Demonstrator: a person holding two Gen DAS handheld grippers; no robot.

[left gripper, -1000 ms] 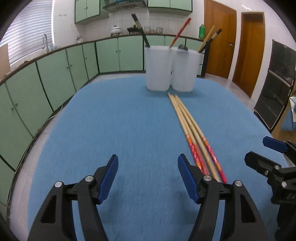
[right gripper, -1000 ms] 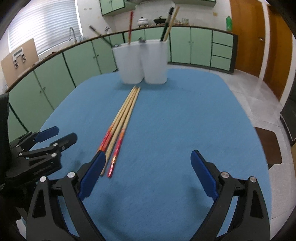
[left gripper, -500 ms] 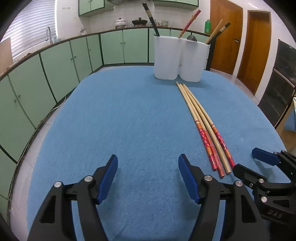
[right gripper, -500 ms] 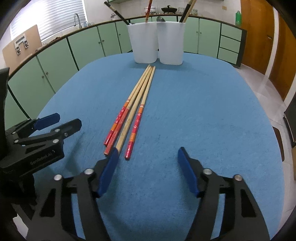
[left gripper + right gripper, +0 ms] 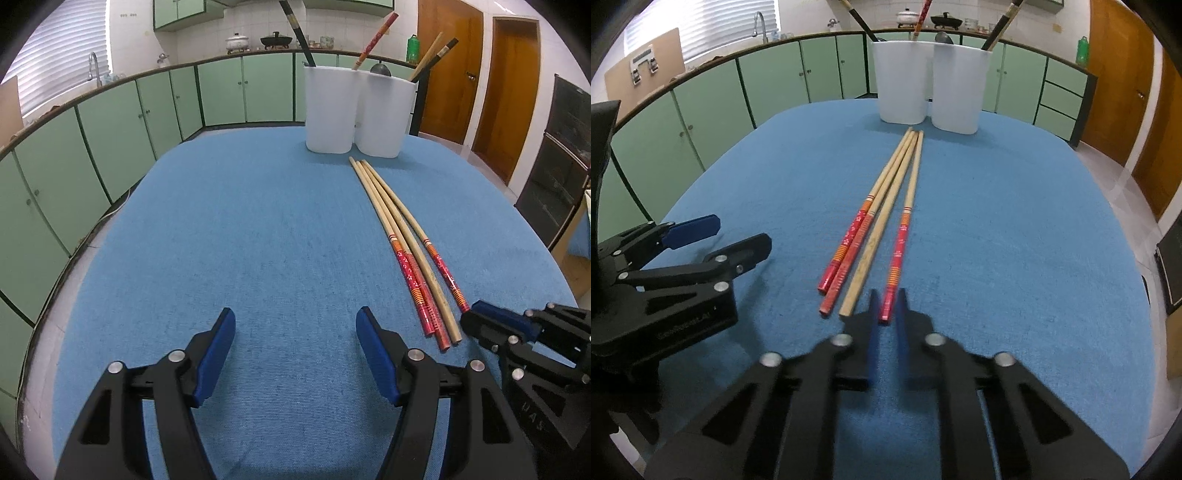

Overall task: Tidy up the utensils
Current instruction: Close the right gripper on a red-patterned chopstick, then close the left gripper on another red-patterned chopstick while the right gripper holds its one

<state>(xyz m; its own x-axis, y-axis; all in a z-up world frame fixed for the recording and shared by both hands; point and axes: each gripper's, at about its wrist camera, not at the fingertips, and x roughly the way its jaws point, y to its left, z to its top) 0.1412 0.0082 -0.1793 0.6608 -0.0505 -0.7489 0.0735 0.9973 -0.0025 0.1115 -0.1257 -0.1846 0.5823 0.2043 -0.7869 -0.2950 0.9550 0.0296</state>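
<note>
A: Chopsticks (image 5: 877, 225) lie in a bundle of four on the blue cloth (image 5: 1015, 240), thin ends just short of the two white holders (image 5: 929, 88) at the far side. Where is your right gripper (image 5: 886, 306)?

B: Low at the near end of the rightmost red-handled chopstick (image 5: 899, 251). Your pads are nearly together on either side of its tip (motion blur there), so I cannot tell whether they have actually clamped it.

A: And your left gripper (image 5: 295, 332)?

B: Spread wide over bare cloth (image 5: 258, 240), gripping nothing, just left of the chopsticks (image 5: 406, 240). Other utensils already stand in the holders (image 5: 356, 110)
</note>
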